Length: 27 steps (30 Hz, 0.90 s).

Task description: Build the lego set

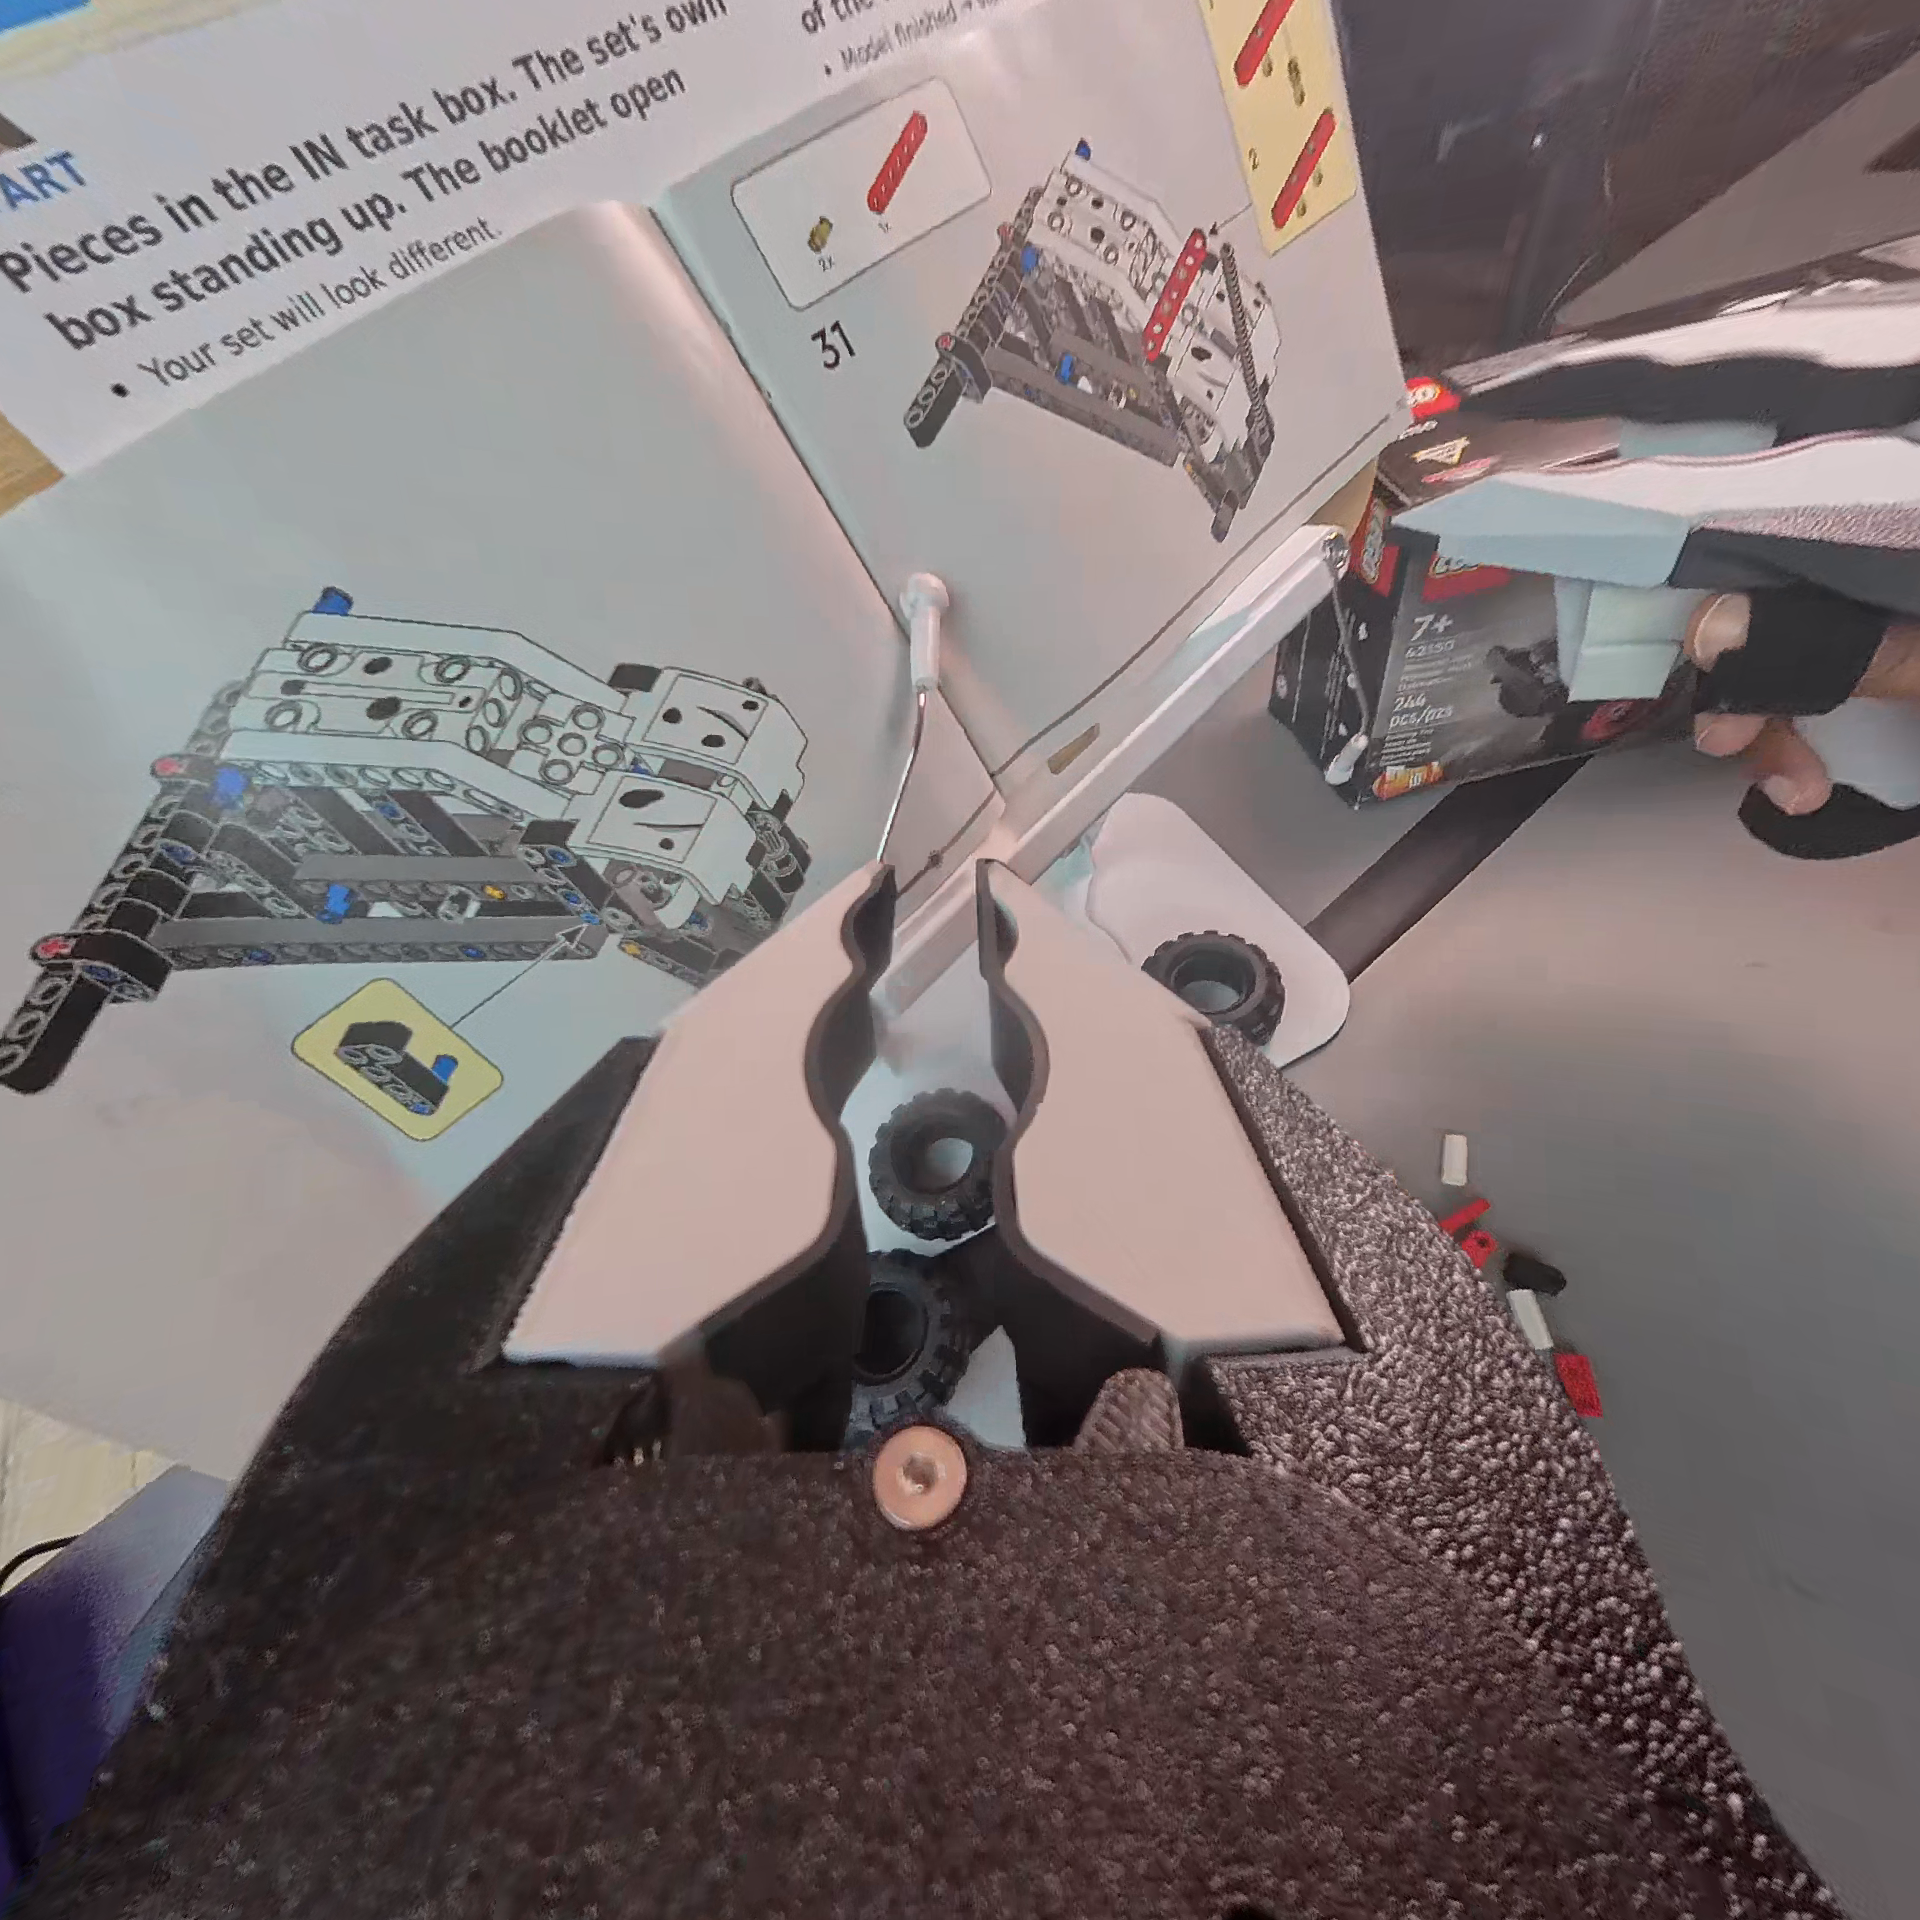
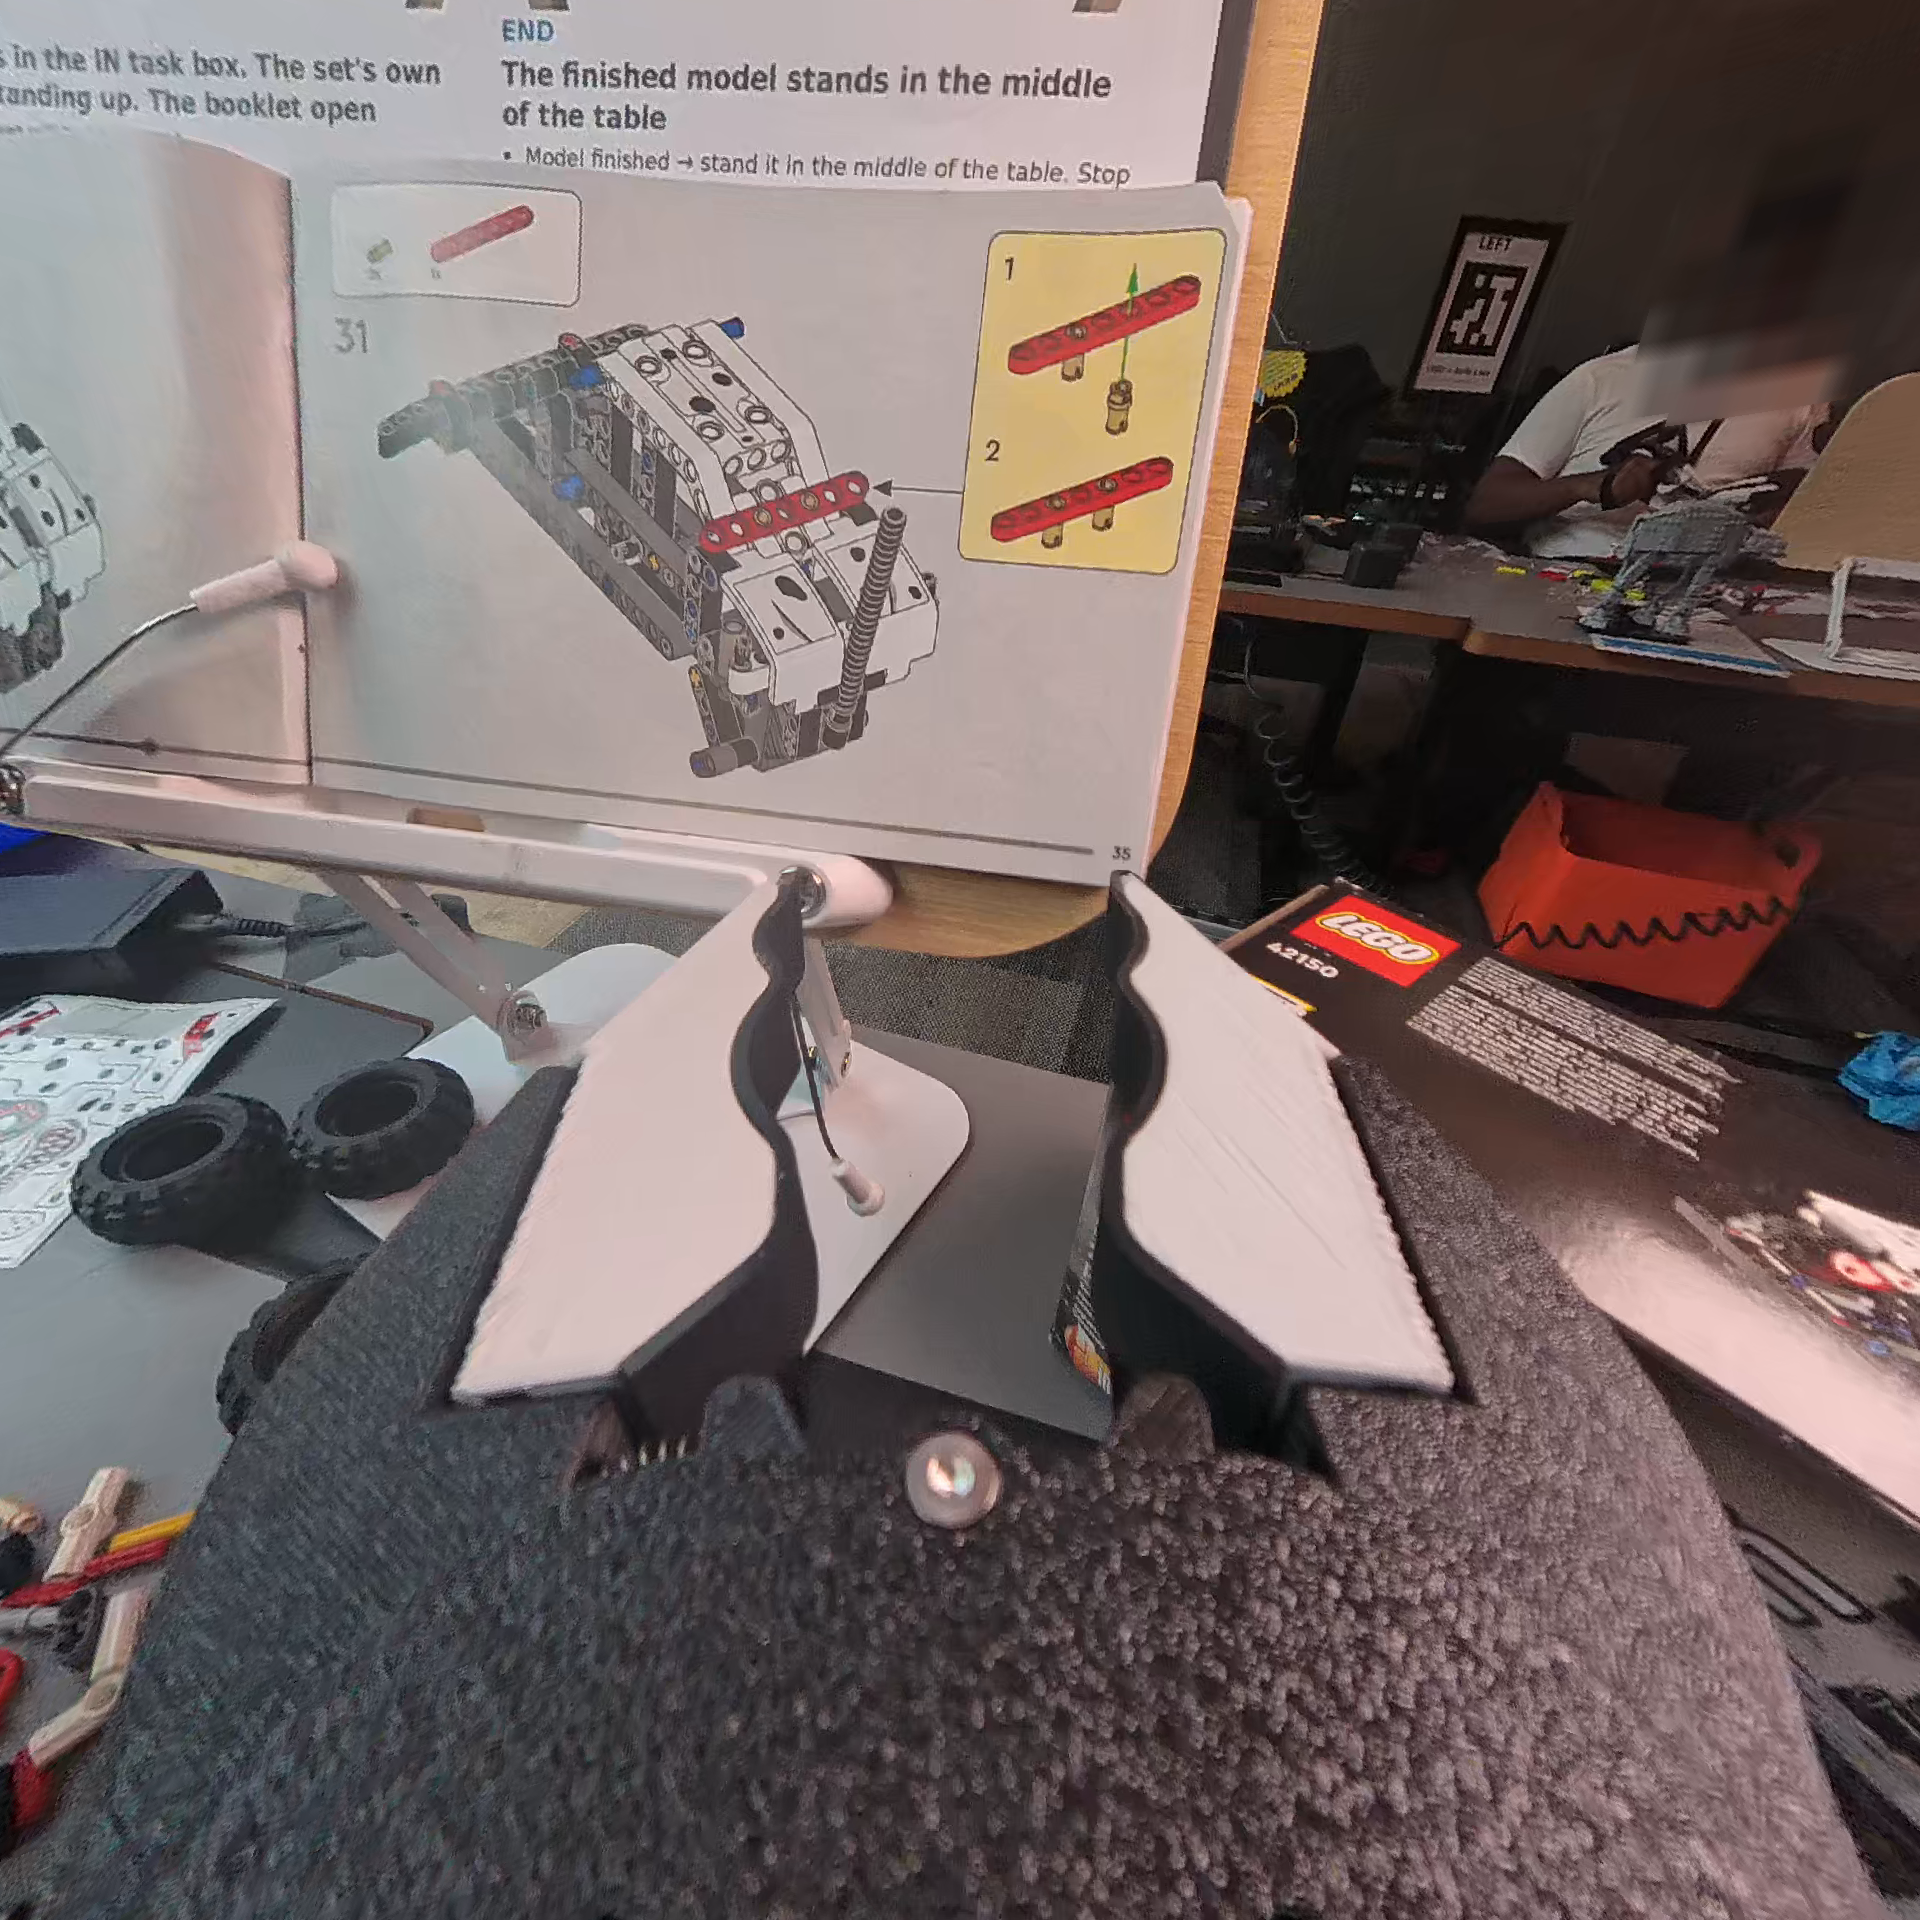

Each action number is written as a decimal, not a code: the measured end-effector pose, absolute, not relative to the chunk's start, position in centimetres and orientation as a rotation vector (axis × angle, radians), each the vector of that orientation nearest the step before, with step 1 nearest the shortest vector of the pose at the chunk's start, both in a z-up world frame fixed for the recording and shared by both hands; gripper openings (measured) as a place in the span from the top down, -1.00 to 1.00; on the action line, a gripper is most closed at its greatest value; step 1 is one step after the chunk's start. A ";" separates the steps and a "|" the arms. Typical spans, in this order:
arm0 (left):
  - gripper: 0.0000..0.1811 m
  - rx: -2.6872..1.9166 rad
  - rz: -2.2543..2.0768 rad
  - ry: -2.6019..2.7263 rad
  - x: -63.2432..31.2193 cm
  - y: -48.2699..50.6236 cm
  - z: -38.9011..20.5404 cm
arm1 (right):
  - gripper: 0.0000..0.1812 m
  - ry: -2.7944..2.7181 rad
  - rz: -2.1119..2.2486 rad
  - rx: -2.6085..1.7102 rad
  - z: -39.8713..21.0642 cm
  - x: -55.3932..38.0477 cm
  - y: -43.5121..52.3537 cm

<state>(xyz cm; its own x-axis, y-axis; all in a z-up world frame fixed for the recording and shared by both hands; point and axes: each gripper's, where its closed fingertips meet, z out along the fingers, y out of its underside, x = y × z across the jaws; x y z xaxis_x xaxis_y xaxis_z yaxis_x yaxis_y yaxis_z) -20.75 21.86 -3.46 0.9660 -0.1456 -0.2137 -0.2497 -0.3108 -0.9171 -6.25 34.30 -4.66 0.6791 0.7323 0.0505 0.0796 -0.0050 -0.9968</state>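
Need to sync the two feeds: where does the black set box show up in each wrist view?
Left wrist view: the set box is at the right edge, behind the right gripper.
Right wrist view: the box lies along the right side, by the right gripper's outer finger.
Shared landmark: the open instruction booklet on its stand.

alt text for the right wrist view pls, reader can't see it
The right gripper is open and empty, pointing at an instruction booklet propped open on a white stand. Black tyres and a sticker sheet lie to its left, small loose pieces nearer the camera, and the dark set box lies to its right.
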 end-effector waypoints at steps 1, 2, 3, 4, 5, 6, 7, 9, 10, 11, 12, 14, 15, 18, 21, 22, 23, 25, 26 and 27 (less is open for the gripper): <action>0.82 -1.872 0.090 0.291 -20.2 21.6 -3.4 | 0.45 -0.718 0.596 -1.500 -5.2 -6.0 34.0; 0.82 -1.857 0.073 0.295 -19.6 21.4 -3.4 | 0.53 -0.743 0.603 -1.492 -5.8 -5.8 33.7; 0.83 -1.849 0.053 0.298 -18.9 21.3 -3.5 | 0.54 -0.756 0.599 -1.494 -6.6 -5.7 33.5; 0.82 -1.840 0.024 0.299 -18.1 21.1 -3.6 | 0.52 -0.772 0.593 -1.505 -7.5 -5.6 33.4; 0.82 -1.822 -0.010 0.296 -17.2 20.8 -3.6 | 0.50 -0.784 0.590 -1.518 -8.3 -5.5 33.2; 0.82 -1.797 -0.041 0.288 -16.3 20.4 -3.5 | 0.48 -0.785 0.589 -1.526 -9.0 -5.4 32.9; 0.82 -1.767 -0.065 0.278 -15.5 19.8 -3.3 | 0.46 -0.780 0.593 -1.528 -9.5 -5.2 32.6; 0.81 -1.683 -0.082 0.230 -14.5 18.3 -2.8 | 0.41 -0.757 0.617 -1.511 -10.0 -4.9 31.5; 0.81 -1.620 -0.071 0.193 -14.3 17.2 -2.2 | 0.39 -0.751 0.629 -1.498 -10.0 -4.8 30.7; 0.78 -1.562 -0.041 0.151 -14.6 16.0 -1.8 | 0.37 -0.745 0.636 -1.485 -10.0 -4.4 29.9; 0.76 -1.516 -0.002 0.119 -14.9 14.7 -1.5 | 0.34 -0.744 0.642 -1.471 -9.9 -4.0 28.8; 0.73 -1.453 0.055 0.079 -15.6 12.2 -1.2 | 0.33 -0.772 0.663 -1.446 -9.7 -3.1 26.3; 0.72 -1.441 0.075 0.066 -16.0 11.2 -1.2 | 0.31 -0.801 0.669 -1.445 -9.7 -2.6 24.9; 0.64 -1.379 0.110 0.040 -17.3 8.6 -1.0 | 0.25 -0.871 0.761 -1.451 -8.9 -1.1 20.2; 0.55 -1.336 0.112 -0.002 -18.9 7.3 -1.0 | 0.24 -0.877 0.828 -1.455 -8.0 1.2 16.3; 0.50 -1.354 0.114 -0.006 -19.3 7.4 -1.3 | 0.24 -0.867 0.842 -1.452 -7.9 2.0 15.3; 0.45 -1.380 0.116 -0.004 -19.7 7.6 -1.7 | 0.24 -0.850 0.843 -1.446 -7.7 2.9 14.6; 0.47 -1.392 0.126 -0.017 -20.9 8.0 -1.6 | 0.26 -0.821 0.830 -1.438 -7.7 4.5 13.9; 0.53 -1.391 0.122 -0.040 -21.7 8.3 -1.2 | 0.27 -0.809 0.826 -1.437 -7.8 5.1 13.8; 0.61 -1.391 0.108 -0.071 -22.6 8.7 -0.6 | 0.28 -0.805 0.823 -1.431 -8.0 5.4 13.8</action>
